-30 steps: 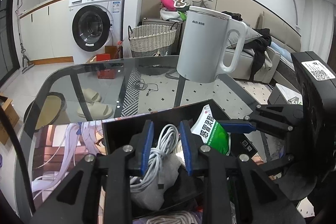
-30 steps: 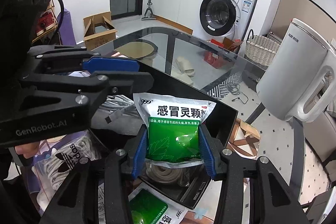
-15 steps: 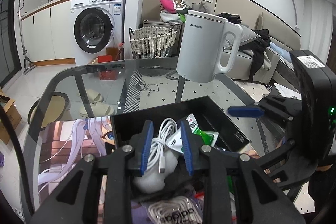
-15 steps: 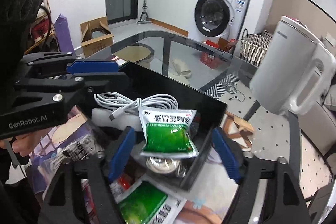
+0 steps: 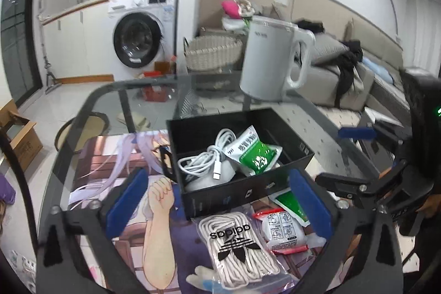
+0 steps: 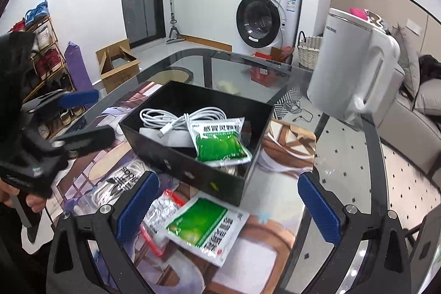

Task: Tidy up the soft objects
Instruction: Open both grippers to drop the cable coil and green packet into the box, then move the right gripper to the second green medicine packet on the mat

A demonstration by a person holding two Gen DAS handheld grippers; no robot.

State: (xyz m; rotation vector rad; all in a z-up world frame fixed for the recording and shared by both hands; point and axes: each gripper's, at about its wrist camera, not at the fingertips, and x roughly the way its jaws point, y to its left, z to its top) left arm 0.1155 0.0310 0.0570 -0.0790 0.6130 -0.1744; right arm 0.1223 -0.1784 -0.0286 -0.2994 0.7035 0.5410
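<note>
A black box (image 5: 292,153) (image 6: 193,172) stands on the printed mat. In it lie a coiled white cable (image 5: 204,159) (image 6: 176,117) and a green medicine pouch (image 5: 255,153) (image 6: 219,141). In front of the box lie a bag of white laces (image 5: 234,241) (image 6: 121,181), a red-edged white packet (image 5: 281,228) (image 6: 160,211) and a second green pouch (image 5: 292,204) (image 6: 204,228). My left gripper (image 5: 217,204) is open and empty above the laces. My right gripper (image 6: 227,207) is open and empty above the second pouch.
A white electric kettle (image 5: 271,59) (image 6: 355,70) stands on the glass table (image 5: 115,95) behind the box. The printed mat (image 5: 115,164) covers the table's near part. A cardboard box (image 6: 117,65) sits on the floor at left.
Both grippers let go of the cable and the green pouch, which now lie in the box. Both opened wide and drew back from the box.
</note>
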